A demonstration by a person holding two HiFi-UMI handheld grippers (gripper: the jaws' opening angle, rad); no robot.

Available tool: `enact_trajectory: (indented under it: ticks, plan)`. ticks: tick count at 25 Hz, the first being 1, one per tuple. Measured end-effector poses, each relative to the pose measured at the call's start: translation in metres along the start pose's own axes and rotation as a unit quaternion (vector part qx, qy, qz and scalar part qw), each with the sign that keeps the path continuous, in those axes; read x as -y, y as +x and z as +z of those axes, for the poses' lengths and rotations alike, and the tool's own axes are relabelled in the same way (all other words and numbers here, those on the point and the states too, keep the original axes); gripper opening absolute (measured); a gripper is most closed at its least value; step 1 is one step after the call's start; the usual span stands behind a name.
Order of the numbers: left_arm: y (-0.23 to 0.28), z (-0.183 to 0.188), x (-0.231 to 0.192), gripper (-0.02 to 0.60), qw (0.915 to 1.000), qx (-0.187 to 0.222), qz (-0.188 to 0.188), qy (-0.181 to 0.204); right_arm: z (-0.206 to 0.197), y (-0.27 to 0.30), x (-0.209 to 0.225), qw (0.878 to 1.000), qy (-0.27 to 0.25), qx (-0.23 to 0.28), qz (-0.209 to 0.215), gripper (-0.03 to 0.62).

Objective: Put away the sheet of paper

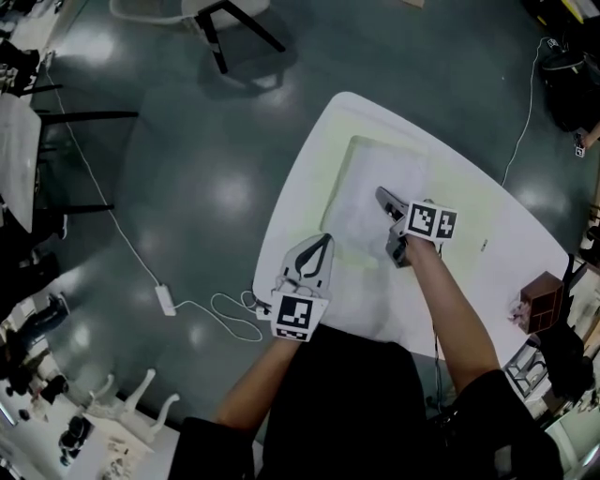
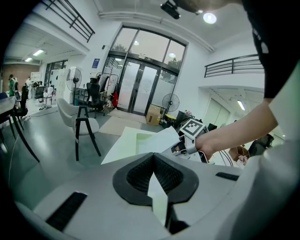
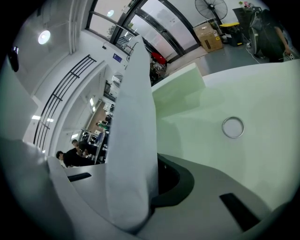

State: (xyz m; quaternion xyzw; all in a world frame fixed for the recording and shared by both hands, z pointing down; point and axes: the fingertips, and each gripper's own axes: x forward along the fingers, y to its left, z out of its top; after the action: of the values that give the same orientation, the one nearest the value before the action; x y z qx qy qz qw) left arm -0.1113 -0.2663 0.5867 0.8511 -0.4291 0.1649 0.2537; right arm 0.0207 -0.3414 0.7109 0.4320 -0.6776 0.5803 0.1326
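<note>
The pale sheet of paper point(image 1: 367, 208) hangs slightly lifted over the white table point(image 1: 305, 173), held at two places. My left gripper point(image 1: 324, 240) is at the table's near left edge. In the left gripper view its jaws point(image 2: 154, 158) are shut on a thin sliver of the sheet point(image 2: 158, 199). My right gripper point(image 1: 382, 195) is over the middle of the table, shut on the sheet's other side. In the right gripper view the sheet point(image 3: 133, 140) stands edge-on out of the jaws point(image 3: 153, 174) and hides one of them. The left gripper view also shows the right gripper point(image 2: 180, 146) pinching the raised sheet point(image 2: 161, 139).
A pale green mat point(image 1: 330, 141) with a raised rectangle lies under the sheet. A round metal grommet point(image 3: 233, 127) sits in the tabletop. A brown box point(image 1: 541, 300) stands at the table's right end. A chair point(image 1: 230, 23) and a cable with a power strip point(image 1: 166, 300) are on the floor.
</note>
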Motion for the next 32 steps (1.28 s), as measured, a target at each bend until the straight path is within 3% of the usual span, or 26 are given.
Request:
enact_trajectory:
  ticks: [16,22,32]
  plan:
    - [0.002,-0.001,-0.012,0.003,1.0000,-0.005,0.006,-0.006,-0.003,0.027,-0.011,1.000,0.019,-0.012,0.016,-0.001]
    - [0.000,0.003,-0.024,0.003,0.9991,0.001,0.014,-0.039,-0.001,0.039,-0.022,0.999,0.027,-0.010,0.031,-0.002]
    - [0.002,0.005,-0.024,0.003,0.9989,0.002,0.011,-0.046,0.001,0.048,-0.033,0.995,0.078,0.007,0.059,0.000]
